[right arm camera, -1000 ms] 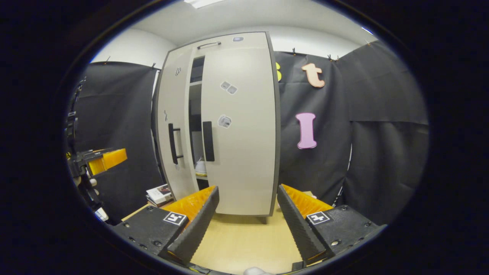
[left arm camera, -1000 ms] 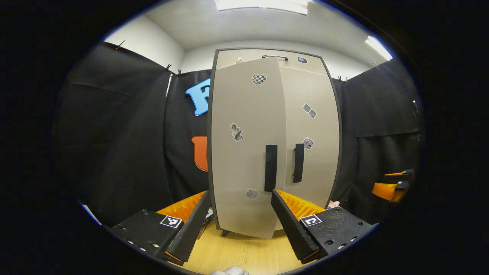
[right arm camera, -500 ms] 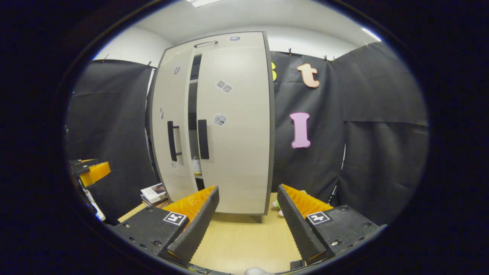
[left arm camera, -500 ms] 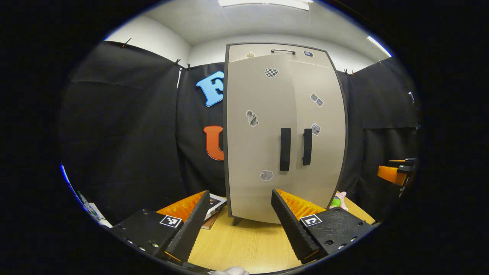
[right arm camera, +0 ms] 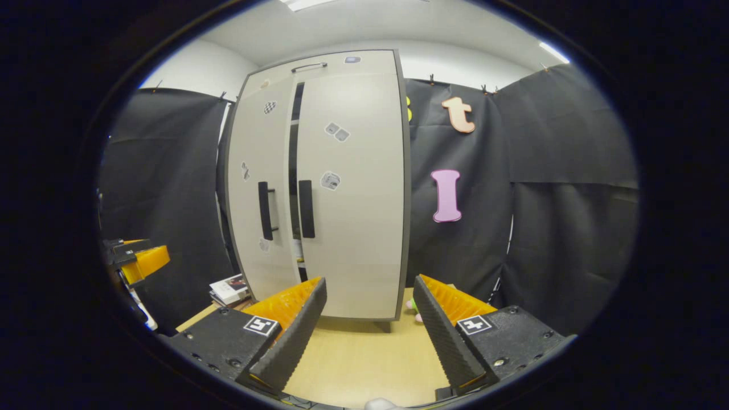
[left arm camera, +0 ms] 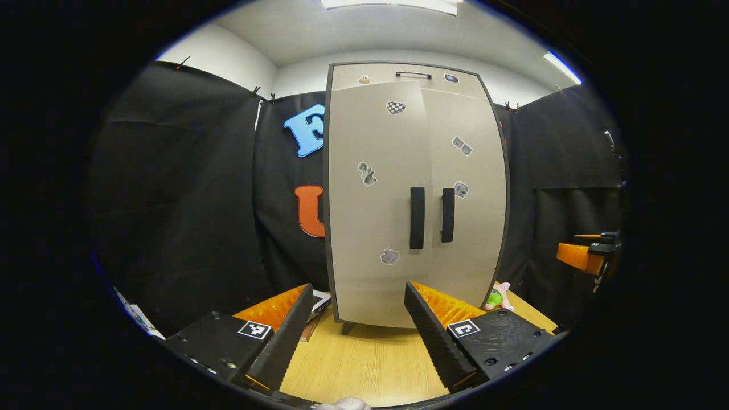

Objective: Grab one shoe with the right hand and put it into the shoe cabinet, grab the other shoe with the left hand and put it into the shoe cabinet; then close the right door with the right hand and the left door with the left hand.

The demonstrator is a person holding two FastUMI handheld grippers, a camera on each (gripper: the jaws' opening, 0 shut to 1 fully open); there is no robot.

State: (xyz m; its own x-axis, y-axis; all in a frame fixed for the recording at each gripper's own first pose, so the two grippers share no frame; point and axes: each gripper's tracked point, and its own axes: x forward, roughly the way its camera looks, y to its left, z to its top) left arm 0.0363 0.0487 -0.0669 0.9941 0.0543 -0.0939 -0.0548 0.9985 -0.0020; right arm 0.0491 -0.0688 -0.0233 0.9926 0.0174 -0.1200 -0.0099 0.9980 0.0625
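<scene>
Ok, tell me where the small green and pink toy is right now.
In the left gripper view the toy sits on the wooden table at the shoe cabinet's lower right corner, just beyond the left gripper's right finger.

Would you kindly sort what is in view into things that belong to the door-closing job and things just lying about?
Belongs to the job:
shoe cabinet
left door, narrowly ajar
right door
left hand-held gripper, open
right hand-held gripper, open

Just lying about:
books
plush toy
</scene>
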